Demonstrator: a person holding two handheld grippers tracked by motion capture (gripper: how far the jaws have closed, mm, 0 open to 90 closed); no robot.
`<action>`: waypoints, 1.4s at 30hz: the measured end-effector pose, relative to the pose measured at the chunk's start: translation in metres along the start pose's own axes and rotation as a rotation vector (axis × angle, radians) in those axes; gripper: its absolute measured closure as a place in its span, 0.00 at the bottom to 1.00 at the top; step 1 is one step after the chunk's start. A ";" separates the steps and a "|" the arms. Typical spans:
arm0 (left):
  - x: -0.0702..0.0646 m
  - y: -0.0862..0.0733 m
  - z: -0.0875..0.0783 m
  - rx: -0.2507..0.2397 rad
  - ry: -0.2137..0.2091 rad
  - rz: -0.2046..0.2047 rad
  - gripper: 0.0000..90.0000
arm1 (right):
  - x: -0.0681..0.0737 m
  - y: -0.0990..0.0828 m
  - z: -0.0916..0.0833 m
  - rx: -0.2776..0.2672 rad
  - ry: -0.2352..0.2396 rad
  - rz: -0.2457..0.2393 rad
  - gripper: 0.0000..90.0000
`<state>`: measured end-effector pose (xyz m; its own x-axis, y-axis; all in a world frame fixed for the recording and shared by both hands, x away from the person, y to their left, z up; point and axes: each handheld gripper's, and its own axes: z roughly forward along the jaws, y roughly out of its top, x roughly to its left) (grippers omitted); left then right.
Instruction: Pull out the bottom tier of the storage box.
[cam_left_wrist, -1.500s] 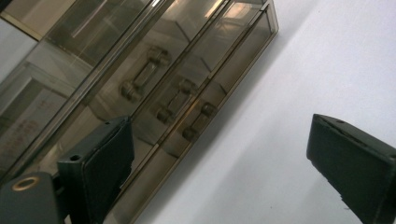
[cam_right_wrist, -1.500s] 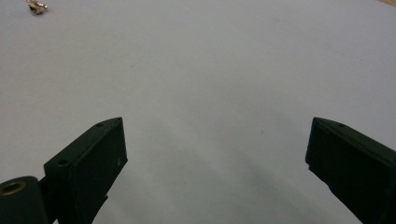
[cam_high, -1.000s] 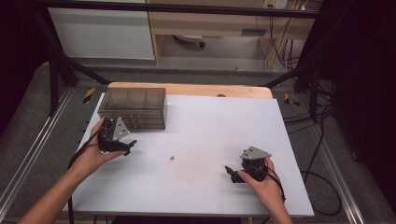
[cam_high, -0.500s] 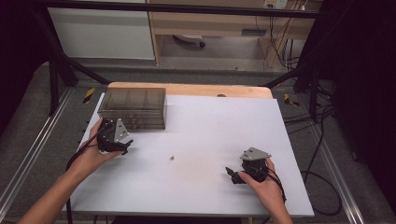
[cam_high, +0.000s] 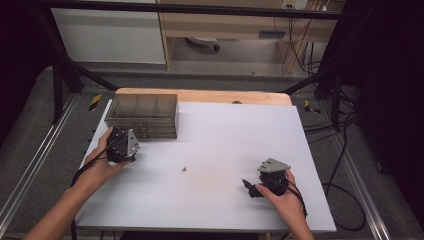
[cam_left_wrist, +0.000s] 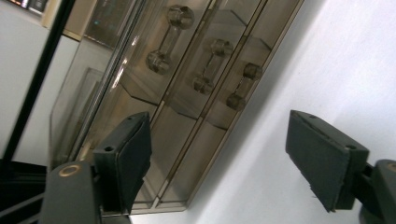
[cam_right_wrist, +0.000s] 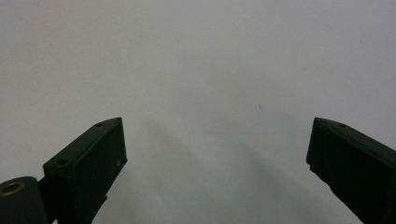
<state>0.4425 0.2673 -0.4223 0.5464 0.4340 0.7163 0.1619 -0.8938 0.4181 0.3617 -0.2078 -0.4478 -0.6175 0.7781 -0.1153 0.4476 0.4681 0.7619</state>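
Note:
A smoky see-through drawer box (cam_high: 142, 116) stands at the table's back left. Its front carries three drawers with dumbbell-shaped handles (cam_left_wrist: 205, 70). My left gripper (cam_high: 124, 144) sits right in front of the box, held in a hand, and points at the drawer fronts. In the left gripper view the left gripper (cam_left_wrist: 224, 158) is open; its jaws have just been closing, and nothing is between them. My right gripper (cam_high: 254, 187) rests near the table's front right, open (cam_right_wrist: 215, 163) over bare white tabletop.
A tiny brownish bit (cam_high: 183, 169) lies on the white table (cam_high: 225, 140) near its middle. A wooden board edge (cam_high: 210, 96) runs along the back. Black frame posts and cables stand at both sides beyond the table.
The left hand has turned slightly in front of the drawer box. The right hand has kept still.

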 end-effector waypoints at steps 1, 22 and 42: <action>-0.001 0.001 0.001 0.007 0.005 0.016 0.27 | 0.000 0.000 0.000 0.001 0.000 -0.001 0.06; -0.032 0.008 0.020 0.076 0.123 0.270 0.63 | 0.001 0.000 -0.002 0.012 0.002 -0.011 0.06; -0.044 0.013 0.035 0.061 0.231 0.379 0.80 | -0.002 -0.008 -0.008 0.024 -0.022 0.002 0.06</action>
<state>0.4490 0.2327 -0.4676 0.3799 0.0818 0.9214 0.0376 -0.9966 0.0730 0.3542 -0.2161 -0.4483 -0.6021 0.7881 -0.1280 0.4644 0.4761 0.7467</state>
